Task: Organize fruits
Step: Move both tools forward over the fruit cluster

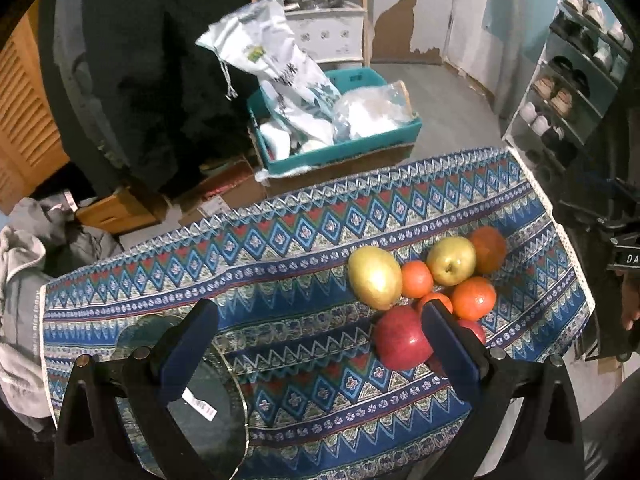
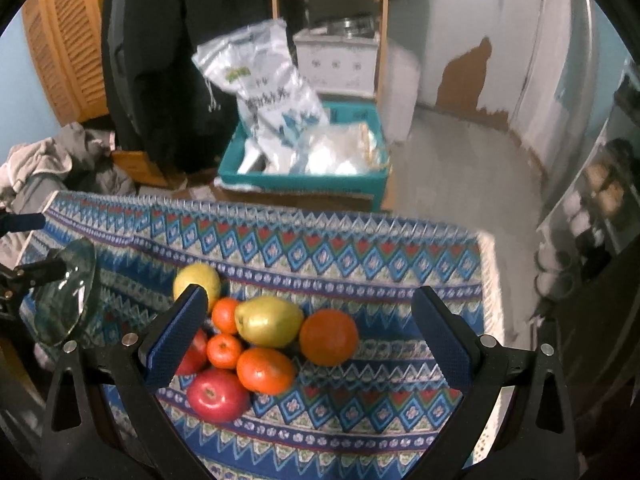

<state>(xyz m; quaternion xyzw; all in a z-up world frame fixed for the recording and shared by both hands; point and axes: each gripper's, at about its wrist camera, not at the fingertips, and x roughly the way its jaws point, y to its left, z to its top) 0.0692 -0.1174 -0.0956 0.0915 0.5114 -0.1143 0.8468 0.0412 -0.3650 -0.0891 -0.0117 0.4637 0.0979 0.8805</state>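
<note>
A pile of fruit lies on a patterned blue cloth [image 1: 280, 280]: two yellow-green apples [image 1: 374, 277] [image 1: 451, 260], red apples [image 1: 398, 338] and several oranges [image 1: 474, 297]. A clear glass plate [image 1: 208, 404] lies at the cloth's left, under my left gripper's left finger. My left gripper [image 1: 318, 322] is open and empty above the cloth, its right finger in front of the red apples. In the right wrist view the same pile shows: a red apple [image 2: 218, 394], oranges [image 2: 329, 336], a yellow-green apple [image 2: 269, 320]. My right gripper [image 2: 310, 308] is open and empty above the pile. The glass plate [image 2: 66, 292] is at the left.
A teal crate [image 1: 344, 148] with white bags stands on the floor beyond the table. A shoe rack [image 1: 568, 92] is at the right, a wooden shelf [image 1: 312, 8] at the back, grey clothes [image 1: 24, 280] at the left.
</note>
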